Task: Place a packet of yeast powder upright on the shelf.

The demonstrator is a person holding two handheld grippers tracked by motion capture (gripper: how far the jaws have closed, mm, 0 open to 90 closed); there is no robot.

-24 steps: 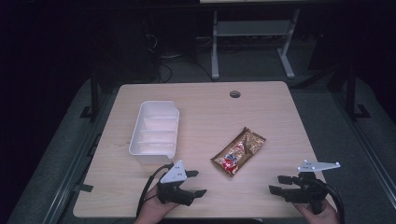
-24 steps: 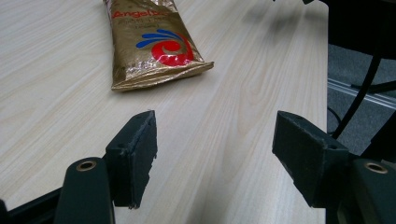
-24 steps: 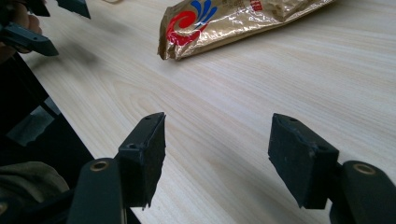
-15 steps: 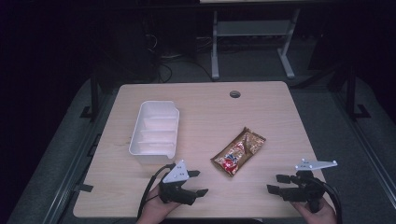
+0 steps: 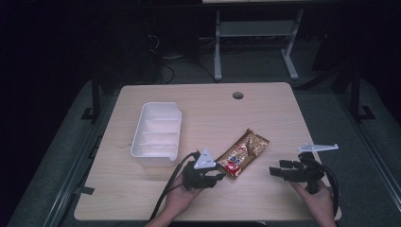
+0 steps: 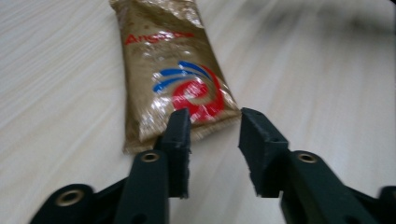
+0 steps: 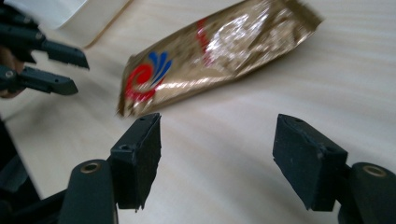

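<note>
A gold foil snack packet (image 5: 245, 152) with a red and blue logo lies flat near the middle of the wooden table (image 5: 265, 109). My left gripper (image 5: 215, 178) is open just short of the packet's near end (image 6: 187, 98), its jaws empty. My right gripper (image 5: 275, 171) is open too, wide, off to the packet's right and pointing at the packet (image 7: 210, 56). The right gripper view also shows the left gripper (image 7: 70, 70) at the far left, beside the packet's logo end.
A white plastic tray (image 5: 157, 133) with dividers sits left of the packet, its corner (image 7: 70, 14) at the top left of the right gripper view. A cable hole (image 5: 238, 95) marks the table's far side. Dark floor and a metal frame (image 5: 255, 33) lie beyond.
Both grippers have edged inward toward the packet: the left slightly right, the right slightly left. The packet and tray have not moved.
</note>
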